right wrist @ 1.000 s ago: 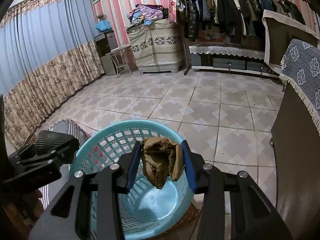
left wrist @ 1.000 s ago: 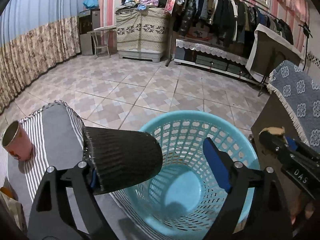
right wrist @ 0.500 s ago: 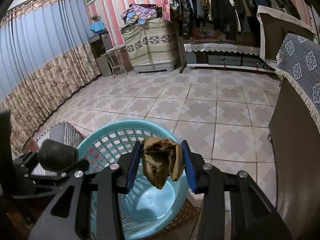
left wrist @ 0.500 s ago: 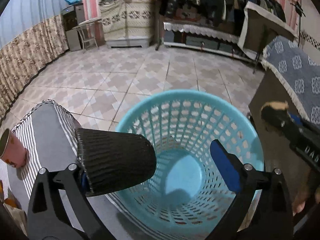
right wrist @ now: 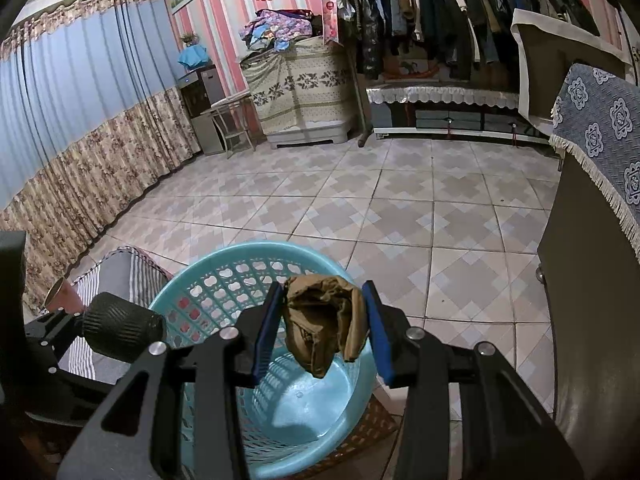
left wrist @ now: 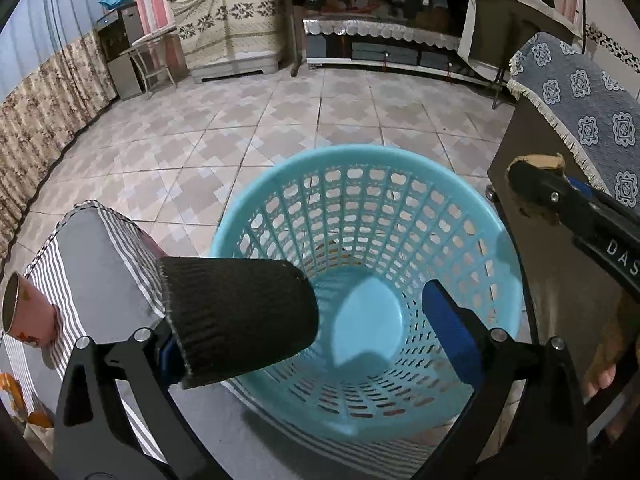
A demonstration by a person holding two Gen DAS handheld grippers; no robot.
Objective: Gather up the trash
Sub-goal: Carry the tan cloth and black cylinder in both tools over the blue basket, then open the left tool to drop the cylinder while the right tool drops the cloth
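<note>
A black ribbed paper cup lies sideways against the left finger of my left gripper. Its jaws stand wide open, with a clear gap between the cup and the blue right pad. The cup hangs over the rim of a light blue plastic basket, which looks empty inside. My right gripper is shut on a crumpled brown paper wad above the same basket. The black cup also shows at the left of the right wrist view.
A pink paper cup lies on a grey striped cloth left of the basket. A dark cabinet with a blue patterned cover stands close on the right. Tiled floor stretches beyond to a clothes rack.
My left gripper tipped downward over the basket and its jaws spread wider, while the black cup stayed against the left finger. The right gripper kept still with the brown wad.
</note>
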